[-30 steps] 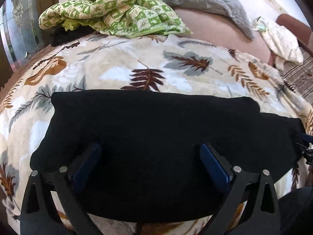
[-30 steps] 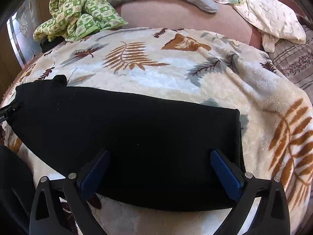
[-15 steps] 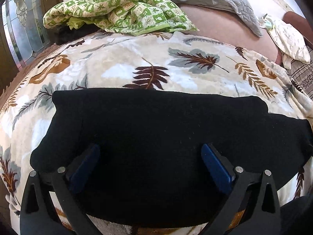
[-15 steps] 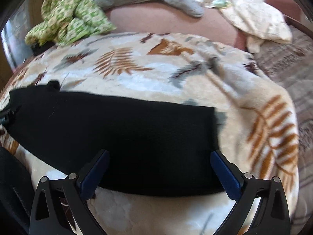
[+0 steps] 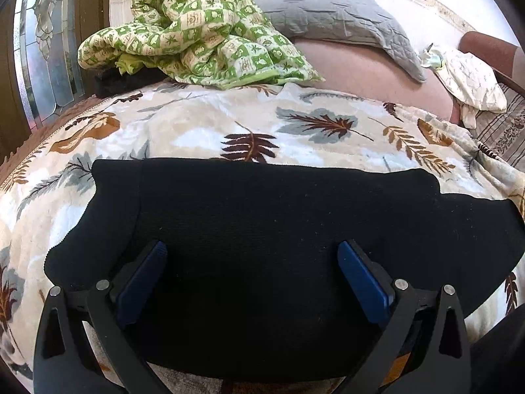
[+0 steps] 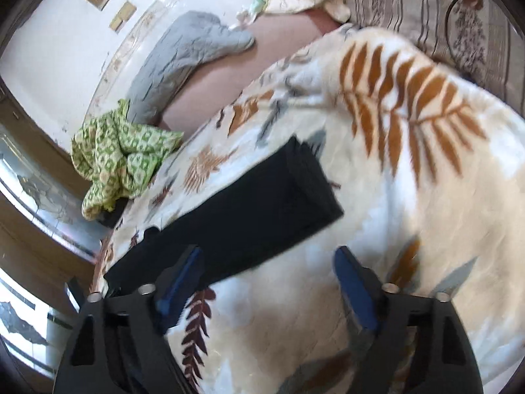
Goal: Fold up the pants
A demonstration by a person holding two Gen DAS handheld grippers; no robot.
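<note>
Pants [image 5: 262, 246] fill left view; right view shows folded end, blanket [image 6: 410, 197].

Ahead of the left tool [image 5: 251, 262], the black pants [image 5: 262, 229] are matt, fine-knit cloth. Beneath them lies a plush, fleecy leaf-print blanket [image 5: 197, 131]. Beyond it sits a quilted grey pillow [image 5: 328, 19].

1. leaf-print blanket [image 5: 203, 131], cream with brown and grey leaves, spread over the bed.
2. green checked cloth [image 5: 197, 32], crumpled at the blanket's far edge.
3. grey quilted pillow [image 5: 328, 19], beyond the blanket, touching the green cloth.
4. pale printed cloth [image 5: 472, 78], off the blanket's far right corner.
</note>
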